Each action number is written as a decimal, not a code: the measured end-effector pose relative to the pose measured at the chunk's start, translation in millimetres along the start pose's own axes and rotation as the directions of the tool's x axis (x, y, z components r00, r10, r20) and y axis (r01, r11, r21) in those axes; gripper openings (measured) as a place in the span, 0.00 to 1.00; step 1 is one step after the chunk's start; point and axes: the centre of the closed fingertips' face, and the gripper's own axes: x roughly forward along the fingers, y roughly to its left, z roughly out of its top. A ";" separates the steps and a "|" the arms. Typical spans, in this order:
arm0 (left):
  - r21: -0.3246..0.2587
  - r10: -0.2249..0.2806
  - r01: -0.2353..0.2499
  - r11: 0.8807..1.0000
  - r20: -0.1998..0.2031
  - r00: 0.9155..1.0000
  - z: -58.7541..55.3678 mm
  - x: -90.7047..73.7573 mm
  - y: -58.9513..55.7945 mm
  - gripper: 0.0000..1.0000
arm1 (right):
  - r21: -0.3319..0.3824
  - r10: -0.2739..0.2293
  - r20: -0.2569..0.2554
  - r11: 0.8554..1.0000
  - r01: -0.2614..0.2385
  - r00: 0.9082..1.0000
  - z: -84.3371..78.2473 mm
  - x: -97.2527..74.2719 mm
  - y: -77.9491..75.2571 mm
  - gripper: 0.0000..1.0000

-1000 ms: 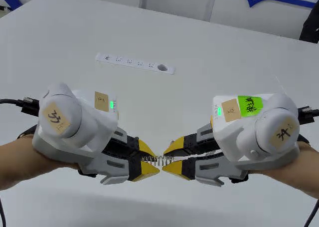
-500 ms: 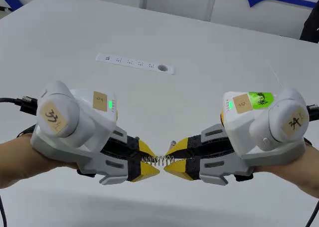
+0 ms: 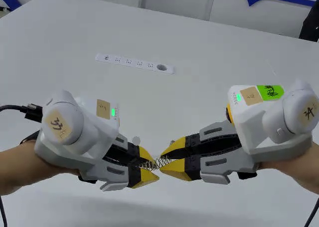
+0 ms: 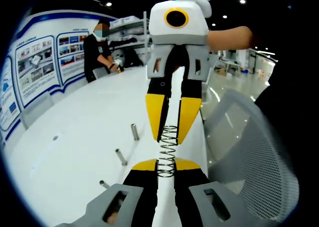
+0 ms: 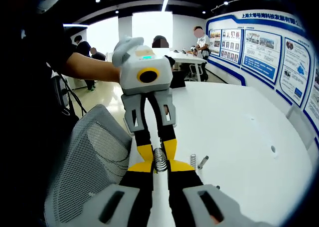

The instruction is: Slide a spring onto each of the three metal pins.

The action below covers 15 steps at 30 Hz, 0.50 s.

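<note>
Right gripper [image 3: 168, 162] tilted; spring [image 3: 153, 163] bridges to left gripper [image 3: 145, 168] over table [image 3: 209, 52] edge.

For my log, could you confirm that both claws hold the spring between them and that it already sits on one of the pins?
Not quite: the left claw and right claw do hold the spring between them, but it sits on no pin. The left gripper view shows three pins bare on the table.
</note>
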 end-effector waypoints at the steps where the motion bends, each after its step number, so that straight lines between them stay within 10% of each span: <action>1: -0.001 0.000 0.000 1.000 0.000 1.000 -0.1 -0.3 0.2 0.10 | 0.002 0.002 0.002 1.000 -0.002 1.000 0.6 0.3 0.4 0.11; 15: 0.004 -0.002 0.002 1.000 -0.006 1.000 -2.6 2.9 -3.6 0.10 | 0.023 0.019 0.059 1.000 -0.021 0.998 15.5 5.6 3.8 0.11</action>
